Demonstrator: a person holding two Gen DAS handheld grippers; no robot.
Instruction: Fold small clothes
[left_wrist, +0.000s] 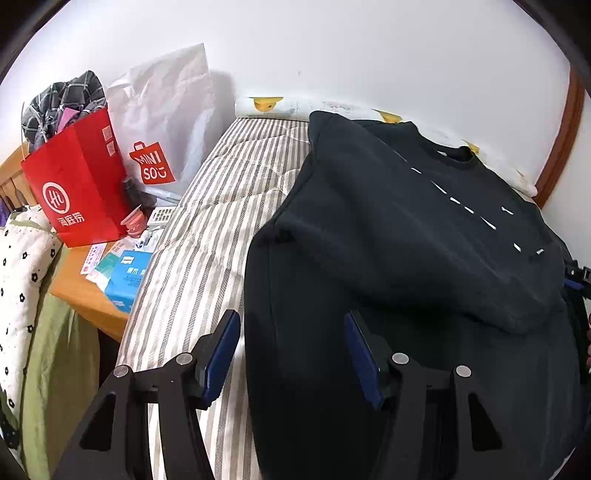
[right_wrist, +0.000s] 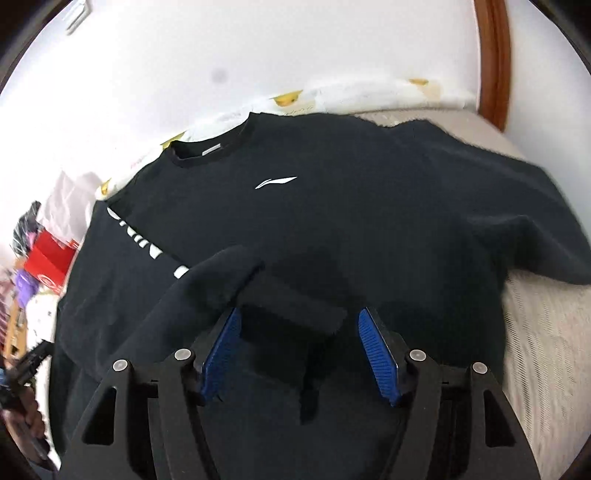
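Sweatshirt (right_wrist: 332, 229) sleeve cuff between parted, untouching fingers (right_wrist: 376, 354).

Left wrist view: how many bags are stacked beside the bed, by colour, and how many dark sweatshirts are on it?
Red paper bags: 1, the red bag
White plastic bags: 1, the white Miniso bag
Dark sweatshirts: 1, the black sweatshirt, lying on the striped bed
Total: 3

Matt black cloth sweatshirt (left_wrist: 388, 221) lies on a striped, quilted fabric mattress (left_wrist: 207, 221); upper left, a glossy red paper bag (left_wrist: 74, 184) stands on smooth wood table (left_wrist: 85, 291).
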